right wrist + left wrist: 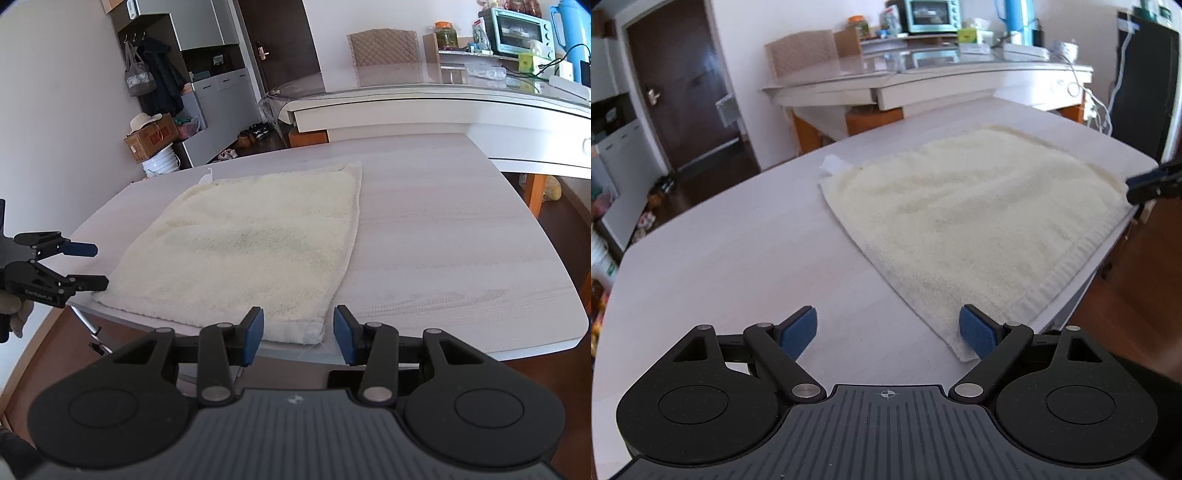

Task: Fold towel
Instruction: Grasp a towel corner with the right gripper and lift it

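Both grippers, left gripper (pixel 888 332) and right gripper (pixel 298 338), are hovering wide open, gripping nothing, each at a near corner of the towel (pixel 251 247). Towel is lying flat, roughly square, on the table (pixel 461 240); whether already folded, cannot tell.

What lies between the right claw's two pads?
In the right wrist view, the towel's near corner sits in the open gap of the right claw, at the table edge; not yet gripped.
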The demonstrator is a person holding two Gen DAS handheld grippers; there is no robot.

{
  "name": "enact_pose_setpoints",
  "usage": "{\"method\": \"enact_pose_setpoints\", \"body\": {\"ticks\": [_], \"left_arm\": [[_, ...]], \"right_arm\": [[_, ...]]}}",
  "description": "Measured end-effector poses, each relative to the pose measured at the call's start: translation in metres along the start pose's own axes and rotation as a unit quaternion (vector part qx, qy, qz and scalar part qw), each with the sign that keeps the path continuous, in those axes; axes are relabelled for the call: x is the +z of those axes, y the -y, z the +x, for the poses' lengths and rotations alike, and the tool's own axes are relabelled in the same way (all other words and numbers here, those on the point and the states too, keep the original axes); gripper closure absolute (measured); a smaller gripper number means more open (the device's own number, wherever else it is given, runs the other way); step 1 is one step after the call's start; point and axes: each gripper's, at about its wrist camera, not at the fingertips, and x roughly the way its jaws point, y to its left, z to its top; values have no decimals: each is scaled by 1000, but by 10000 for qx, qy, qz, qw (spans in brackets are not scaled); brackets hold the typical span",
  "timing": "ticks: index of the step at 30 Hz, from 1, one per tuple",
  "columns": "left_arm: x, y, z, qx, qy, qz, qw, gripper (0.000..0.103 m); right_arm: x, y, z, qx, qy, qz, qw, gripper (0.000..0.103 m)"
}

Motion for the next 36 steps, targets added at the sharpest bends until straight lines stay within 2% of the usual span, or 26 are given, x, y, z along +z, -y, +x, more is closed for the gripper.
{"method": "enact_pose_setpoints", "body": {"ticks": [10, 15, 18, 25, 31, 33, 36], "left_arm": [[0, 4, -1, 301, -156, -268, 9991, 9], [1, 8, -1, 433, -190, -252, 9986, 9], [2, 9, -2, 497, -189, -289, 9982, 9], [4, 8, 1, 542, -194, -379, 9976, 9], [6, 17, 1, 710, -180, -156, 9972, 9], [5, 17, 0, 734, -194, -264, 9968, 9], [4, 14, 0, 780, -300, -700, 9940, 9]], "right_arm": [[3, -3, 3, -133, -82, 11, 9999, 60], [-1, 0, 2, -190, -9, 233, 9995, 94], [-5, 9, -1, 0, 68, 714, 9974, 95], [1, 23, -11, 346, 229, 1331, 9902, 96], [40, 6, -11, 500, 487, 1020, 9923, 96], [54, 0, -6, 527, 527, 835, 9937, 96], [78, -16, 8, 538, 507, 437, 9963, 96]]}}
